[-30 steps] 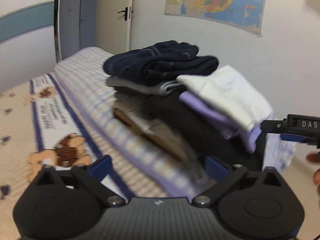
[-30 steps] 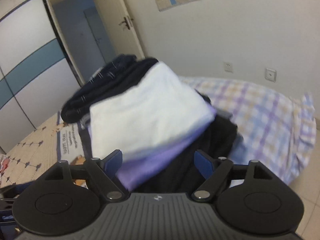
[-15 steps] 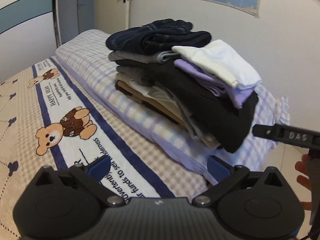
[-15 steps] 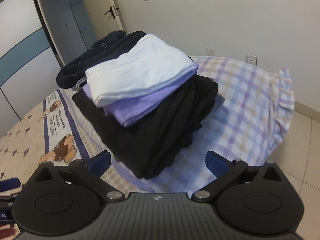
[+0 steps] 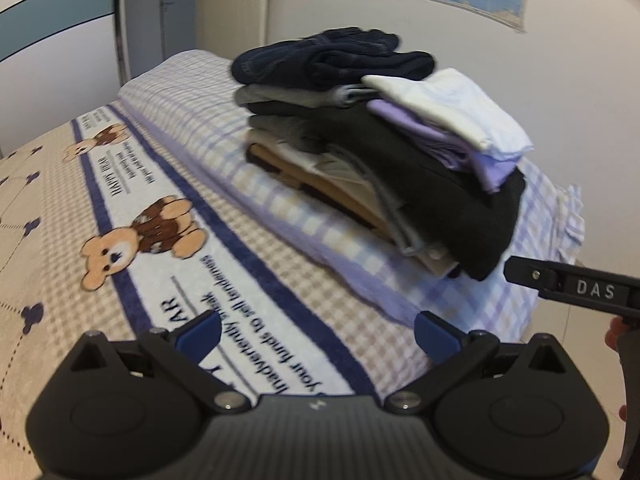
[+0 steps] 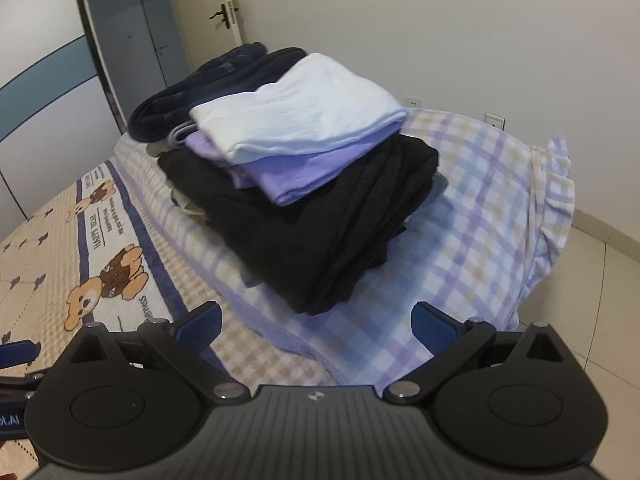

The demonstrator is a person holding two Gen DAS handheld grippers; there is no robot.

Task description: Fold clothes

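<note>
Lying across the far half of both views, the checked lilac-and-cream quilt [image 6: 472,200] serves as landmark; it sits on the beige teddy-bear bedspread [image 5: 132,240].

Item 1: tall pile of folded clothes [image 5: 360,152], on the quilt's middle, ahead of and apart from both claws.
- Black folded garment [image 6: 320,224], largest, draping toward the quilt's near edge.
- Navy folded garment [image 5: 332,60], at the pile's far top.
- White folded top [image 6: 304,116], uppermost on the near side.
- Lilac folded top [image 6: 304,168], directly beneath the white one.

Item 2: left gripper [image 5: 316,336], blue-padded fingers spread wide, nothing between them, hovering over the bedspread near the quilt's edge.

Item 3: right gripper [image 6: 316,328], jaws fully released, empty, over the quilt's near edge.

Left wrist view alone: tan and grey layers [image 5: 320,176] low in the pile's side. Right wrist view alone: wall sockets [image 6: 494,122] beyond the quilt, tiled floor [image 6: 600,280] beside it.
</note>
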